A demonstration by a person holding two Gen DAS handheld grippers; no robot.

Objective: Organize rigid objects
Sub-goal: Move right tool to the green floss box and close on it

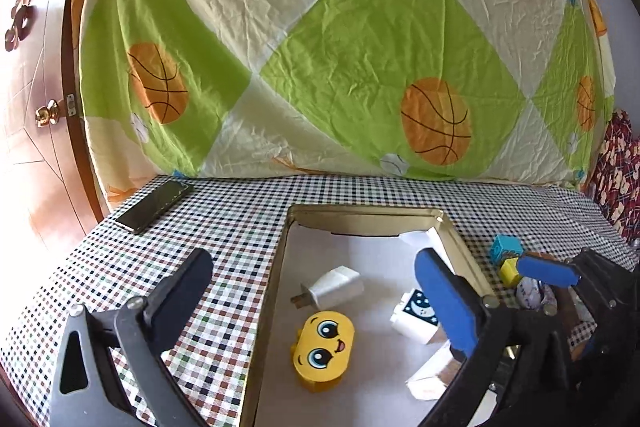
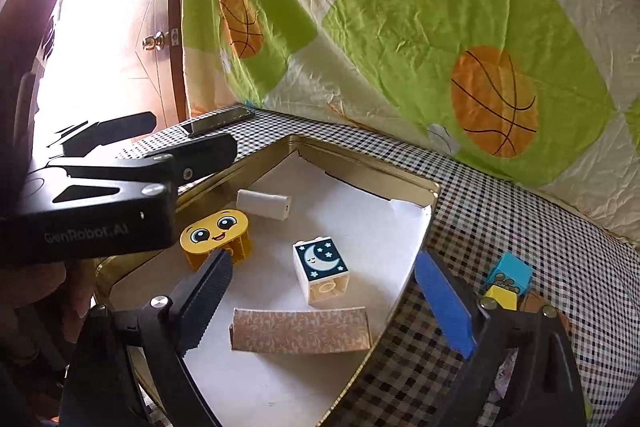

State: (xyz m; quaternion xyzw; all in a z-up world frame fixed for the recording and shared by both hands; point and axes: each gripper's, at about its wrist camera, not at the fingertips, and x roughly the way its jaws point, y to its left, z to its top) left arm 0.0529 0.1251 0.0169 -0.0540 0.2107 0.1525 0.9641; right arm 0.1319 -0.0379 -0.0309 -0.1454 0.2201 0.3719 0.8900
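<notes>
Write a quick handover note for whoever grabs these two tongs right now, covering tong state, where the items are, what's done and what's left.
Left tongs: open, empty, over the tray's left side.
Right tongs: open, empty, over the tray's near right part.
In the gold tray: white charger, yellow face block, moon block, patterned box.
Left outside on the checkered cloth, right of the tray: blue block, yellow block, and something else I cannot identify.
Phone lies at the far left; unclear whether it belongs to the job.
</notes>
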